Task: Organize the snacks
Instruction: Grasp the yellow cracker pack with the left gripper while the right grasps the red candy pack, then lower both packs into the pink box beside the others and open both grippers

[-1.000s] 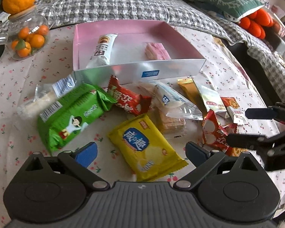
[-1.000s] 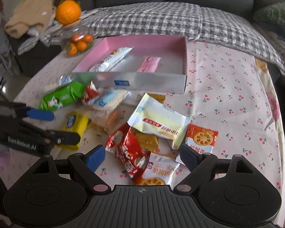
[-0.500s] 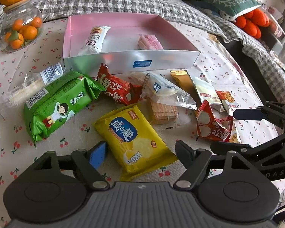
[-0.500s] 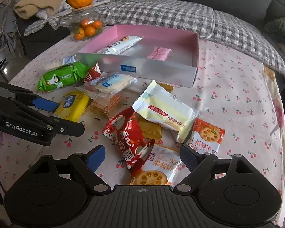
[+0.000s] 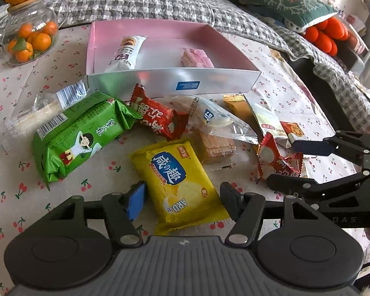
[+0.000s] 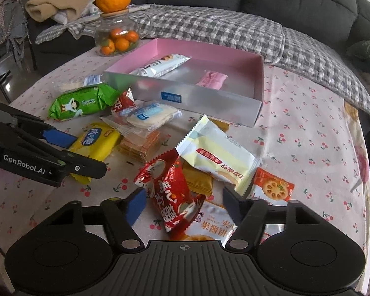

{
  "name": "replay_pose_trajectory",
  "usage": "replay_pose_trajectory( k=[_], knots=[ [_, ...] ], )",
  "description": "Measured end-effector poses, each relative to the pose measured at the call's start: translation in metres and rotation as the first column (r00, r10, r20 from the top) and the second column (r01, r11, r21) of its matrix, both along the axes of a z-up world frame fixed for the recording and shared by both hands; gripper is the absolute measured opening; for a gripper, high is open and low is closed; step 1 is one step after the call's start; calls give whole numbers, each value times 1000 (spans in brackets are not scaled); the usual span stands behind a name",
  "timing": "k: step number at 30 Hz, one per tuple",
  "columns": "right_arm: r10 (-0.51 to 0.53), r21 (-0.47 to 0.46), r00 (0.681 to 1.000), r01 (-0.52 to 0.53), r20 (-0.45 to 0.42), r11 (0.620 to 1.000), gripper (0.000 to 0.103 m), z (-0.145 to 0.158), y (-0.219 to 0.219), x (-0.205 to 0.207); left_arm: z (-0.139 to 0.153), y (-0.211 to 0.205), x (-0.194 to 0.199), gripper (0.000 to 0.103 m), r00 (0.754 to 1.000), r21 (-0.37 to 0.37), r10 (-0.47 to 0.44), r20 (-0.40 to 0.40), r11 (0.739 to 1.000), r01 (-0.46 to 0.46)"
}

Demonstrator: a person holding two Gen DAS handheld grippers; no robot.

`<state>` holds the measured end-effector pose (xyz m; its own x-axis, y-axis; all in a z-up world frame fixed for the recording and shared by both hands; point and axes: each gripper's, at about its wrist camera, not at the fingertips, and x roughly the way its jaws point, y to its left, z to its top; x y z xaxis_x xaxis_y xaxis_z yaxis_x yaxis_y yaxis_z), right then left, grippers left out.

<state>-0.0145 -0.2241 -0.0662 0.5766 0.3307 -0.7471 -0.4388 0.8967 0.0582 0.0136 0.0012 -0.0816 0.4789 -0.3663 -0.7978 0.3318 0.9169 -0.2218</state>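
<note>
Snacks are lying loose on the cloth before the pink box (image 5: 150, 33); I am closing my left gripper (image 5: 182, 194) around the yellow packet (image 5: 177, 185) and my right gripper (image 6: 183, 203) around the red packet (image 6: 172, 194); neither is gripping yet, both being bound for the box.

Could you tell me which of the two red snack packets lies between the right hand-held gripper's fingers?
The red packet overlapping the gold wrapper; the other red packet lies by the box.
</note>
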Motion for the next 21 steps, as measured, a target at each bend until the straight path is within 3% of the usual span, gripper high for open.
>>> replay_pose_trajectory(
  k=[1,3,8,15,21],
  knots=[
    [4,-2,1000,-4,-1,1000,57,0,1,0,0,0,0,60,1000,2,-2,-1,1000,2],
    [20,-4,1000,-20,-6,1000,41,-1,4,0,0,-1,-1,57,1000,9,-7,-2,1000,7],
    [34,-11,999,-35,-20,999,32,-1,8,-1,2,2,1,52,1000,4,-12,-24,1000,12],
    [-19,87,997,26,-74,996,32,8,-6,4,7,6,-1,49,999,-4,-21,-46,1000,21],
    [-36,99,997,43,-71,994,32,14,-6,3,12,11,-3,49,998,-18,-41,-46,999,40]
  ],
)
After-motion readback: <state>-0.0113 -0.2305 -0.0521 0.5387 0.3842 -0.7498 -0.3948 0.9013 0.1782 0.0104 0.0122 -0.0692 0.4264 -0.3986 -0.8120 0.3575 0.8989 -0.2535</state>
